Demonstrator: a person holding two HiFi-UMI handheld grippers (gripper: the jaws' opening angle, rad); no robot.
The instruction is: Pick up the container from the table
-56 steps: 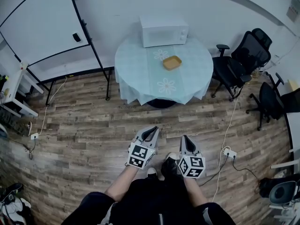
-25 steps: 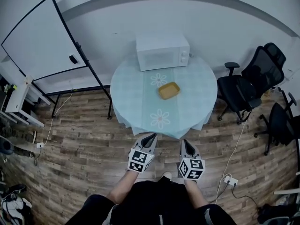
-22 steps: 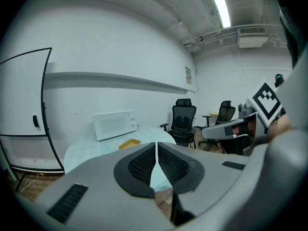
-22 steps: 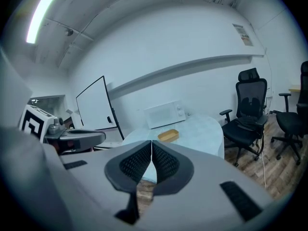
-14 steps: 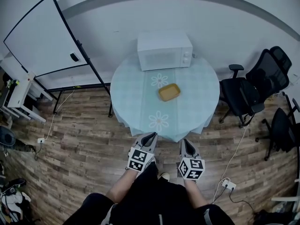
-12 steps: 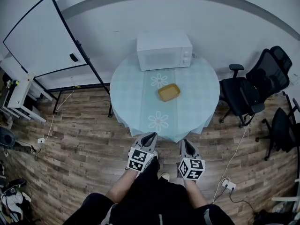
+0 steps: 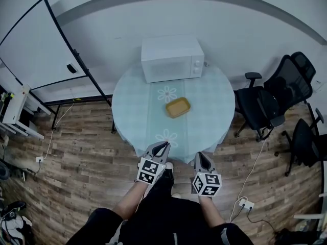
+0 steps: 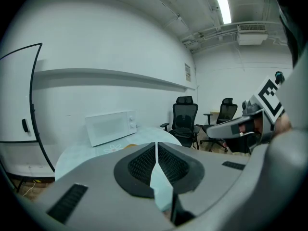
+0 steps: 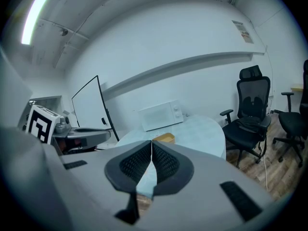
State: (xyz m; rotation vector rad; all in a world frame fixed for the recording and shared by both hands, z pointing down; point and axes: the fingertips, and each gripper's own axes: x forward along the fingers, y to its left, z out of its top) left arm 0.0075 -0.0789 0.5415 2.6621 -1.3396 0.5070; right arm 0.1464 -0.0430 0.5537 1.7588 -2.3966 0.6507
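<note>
Head view: both forearms reach forward side by side from the person's body, each hand hidden behind its marker cube. The left gripper (image 7: 164, 145) and right gripper (image 7: 200, 155) point toward the round table (image 7: 214, 111), their tips near its close edge, over the wooden floor (image 7: 76, 157). The yellow container (image 7: 178, 107) sits about mid-table, well apart from both grippers, in front of the white microwave (image 7: 171, 57). It is too small here to tell whether it holds anything.

Left gripper view: the left gripper (image 8: 157, 144) is tipped slightly downward, its jaws pressed together with nothing between them. Just above and left of the jaw tips, a sliver of the container (image 8: 130, 147) shows on the table (image 8: 77, 155), with the microwave (image 8: 110, 126) behind it. The right gripper (image 8: 231, 126) is alongside at the right edge.

Right gripper view: the right gripper (image 9: 152, 142) is likewise tipped a little down, jaws closed on each other and empty. The container (image 9: 165, 138) stands on the table (image 9: 202, 129) just beyond the tips, an open-topped rectangular tub seen from the side, so its inside is hidden. The microwave (image 9: 161, 115) is behind it, and the left gripper (image 9: 82, 136) is level at the left.
</note>
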